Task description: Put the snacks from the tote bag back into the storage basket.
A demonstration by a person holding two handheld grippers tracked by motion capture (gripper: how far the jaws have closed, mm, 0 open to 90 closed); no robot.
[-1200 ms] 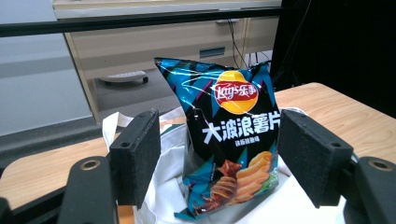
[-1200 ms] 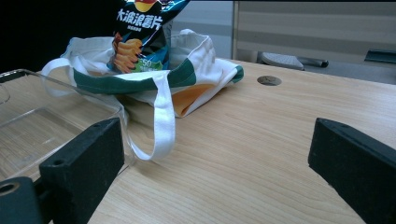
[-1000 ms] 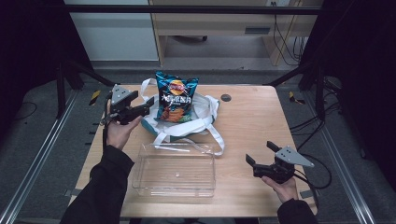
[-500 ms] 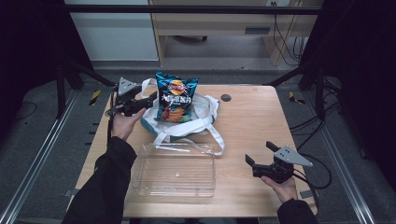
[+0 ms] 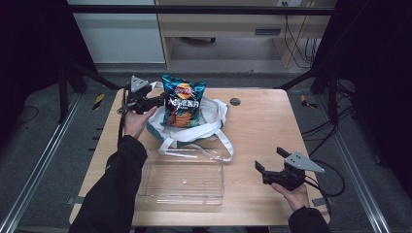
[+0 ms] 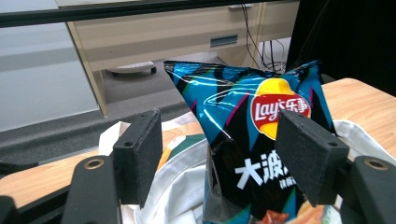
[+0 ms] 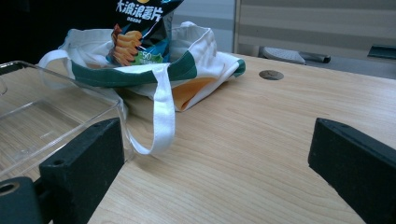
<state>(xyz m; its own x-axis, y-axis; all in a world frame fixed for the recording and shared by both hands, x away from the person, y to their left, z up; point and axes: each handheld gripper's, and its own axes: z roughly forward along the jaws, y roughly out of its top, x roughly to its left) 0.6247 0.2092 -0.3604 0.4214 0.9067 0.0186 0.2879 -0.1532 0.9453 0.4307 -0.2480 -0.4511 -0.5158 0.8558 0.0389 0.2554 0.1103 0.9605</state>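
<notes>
Chips bag (image 5: 182, 100) stands upright in the mouth of a white cloth tote bag (image 5: 214, 121) with green trim, at the far left part of the wooden table (image 5: 272, 126). Its top half rises clear of the cloth, while the lower half sits inside. The left gripper (image 5: 154, 102) is level with the bag's upper left edge, jaws spread apart and holding nothing; in the left gripper view the bag (image 6: 252, 140) lies between and beyond the two pads, not yet touched. The right gripper (image 5: 268, 160) rests low near the table's near right corner, jaws wide and empty, well apart from the bag. A clear plastic tray (image 5: 182, 179) sits empty in front of the tote.

Assessment: the bag is judged light, air-filled and soft, with slick glossy film and fragile contents. A hard squeeze across the middle risks crushing the chips or slipping off. The flat sealed top edge or an upper corner offers the firmest hold, with moderate closing force. The tote's loose straps (image 5: 194, 145) may snag on lifting.
</notes>
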